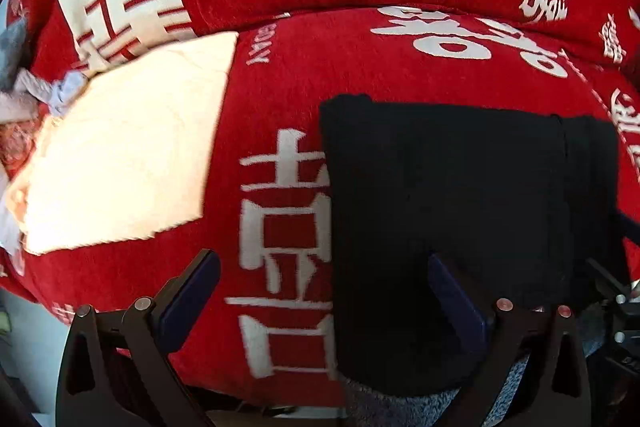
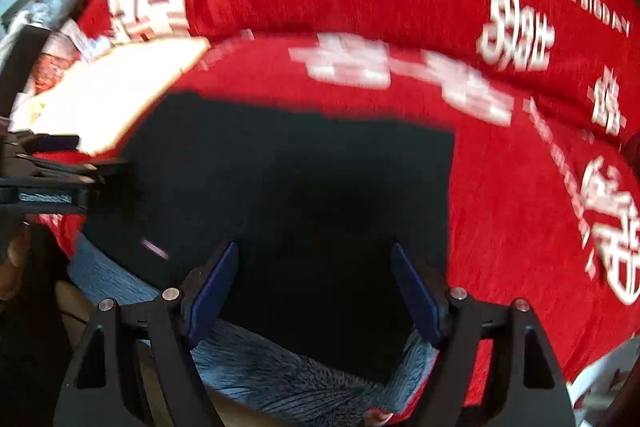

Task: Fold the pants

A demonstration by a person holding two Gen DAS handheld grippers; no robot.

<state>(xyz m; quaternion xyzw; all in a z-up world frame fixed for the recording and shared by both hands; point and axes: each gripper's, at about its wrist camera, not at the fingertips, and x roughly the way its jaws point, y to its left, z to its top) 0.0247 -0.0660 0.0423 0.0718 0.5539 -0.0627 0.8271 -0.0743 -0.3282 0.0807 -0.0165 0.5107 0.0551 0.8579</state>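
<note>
The red blanket (image 1: 360, 67) with its white lettering covers the whole bed, or perhaps a sofa, and rises in a soft fold behind your work, so nothing under you is firm. The black pants (image 1: 460, 207) lie on it as a flat folded rectangle, close to the near edge, where a strip of grey fuzzy cloth (image 2: 280, 379) peeks out beneath them. A pale folded cloth (image 1: 120, 155) sits apart toward the far left side. Your left tongs (image 1: 324, 291) are spread wide, one pad off the pants over bare blanket, the other over the dark fabric, gripping nothing. Your right tongs (image 2: 312, 291) are also spread, both pads above the pants near their front edge, holding nothing. If you close now, the left pair will likely pinch blanket along with the hem and drag it. The right pair may catch only the top layer, or the grey cloth underneath, and pull the fold open.
</note>
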